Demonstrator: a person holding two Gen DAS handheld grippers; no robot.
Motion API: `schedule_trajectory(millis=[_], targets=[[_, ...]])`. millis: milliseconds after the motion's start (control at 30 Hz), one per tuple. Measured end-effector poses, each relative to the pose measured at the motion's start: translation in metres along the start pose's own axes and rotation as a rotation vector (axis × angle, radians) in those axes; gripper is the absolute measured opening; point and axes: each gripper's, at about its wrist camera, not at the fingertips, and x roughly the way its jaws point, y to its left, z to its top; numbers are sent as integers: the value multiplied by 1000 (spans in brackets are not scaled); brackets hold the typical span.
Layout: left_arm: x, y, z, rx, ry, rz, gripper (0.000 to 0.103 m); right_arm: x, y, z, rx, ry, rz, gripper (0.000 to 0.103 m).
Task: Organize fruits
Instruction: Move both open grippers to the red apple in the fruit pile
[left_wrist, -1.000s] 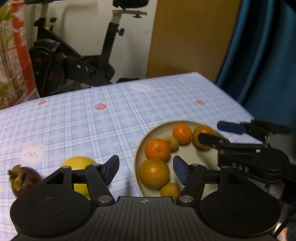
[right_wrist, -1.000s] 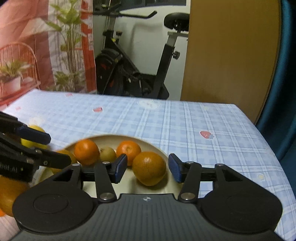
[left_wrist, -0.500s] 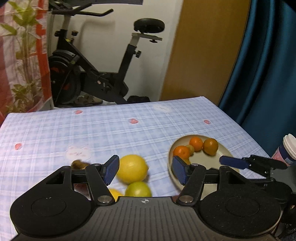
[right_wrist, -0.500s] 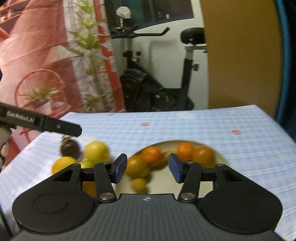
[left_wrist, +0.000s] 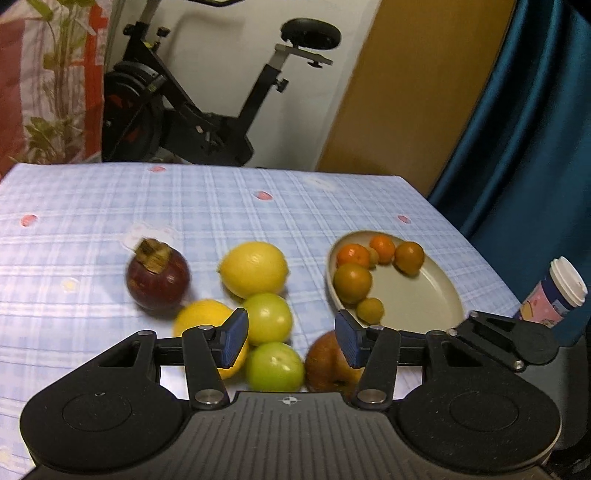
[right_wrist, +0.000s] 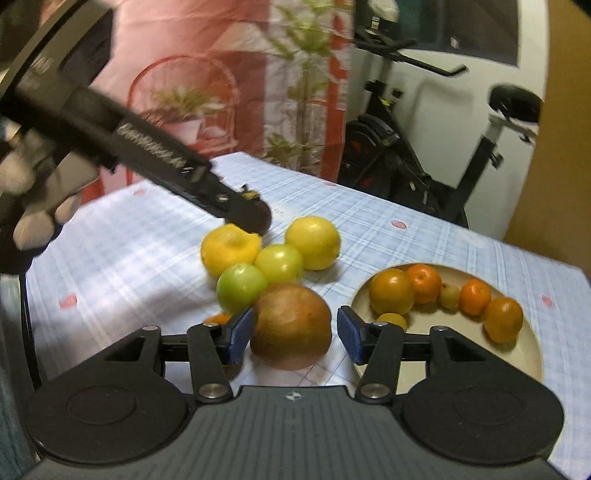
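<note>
A beige plate (left_wrist: 424, 295) holds several oranges (left_wrist: 352, 282) on the blue checked tablecloth; it also shows in the right wrist view (right_wrist: 524, 354). Left of it lie two lemons (left_wrist: 254, 268), two green fruits (left_wrist: 267, 317), a dark mangosteen (left_wrist: 158, 278) and a brownish apple (right_wrist: 291, 325). My left gripper (left_wrist: 291, 341) is open, above the green fruits. My right gripper (right_wrist: 295, 334) is open with the apple between its fingers, not clamped.
A paper cup (left_wrist: 557, 295) stands at the table's right edge. An exercise bike (left_wrist: 207, 122), a wooden door and a blue curtain (left_wrist: 524, 110) are behind the table. The left gripper's body (right_wrist: 122, 136) crosses above the fruit pile in the right wrist view.
Both grippers pulled back and swung left from the plate to the loose fruit pile. The apple now sits between the right gripper's fingers.
</note>
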Motion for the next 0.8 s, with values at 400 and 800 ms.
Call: schedule_trajectory(millis=[400, 800], targets=[[19, -10, -10, 22, 40, -48, 55, 35, 21, -19, -342, 83, -37, 61], [16, -10, -11, 0, 35, -49, 54, 41, 8, -13, -187, 111, 13, 64]])
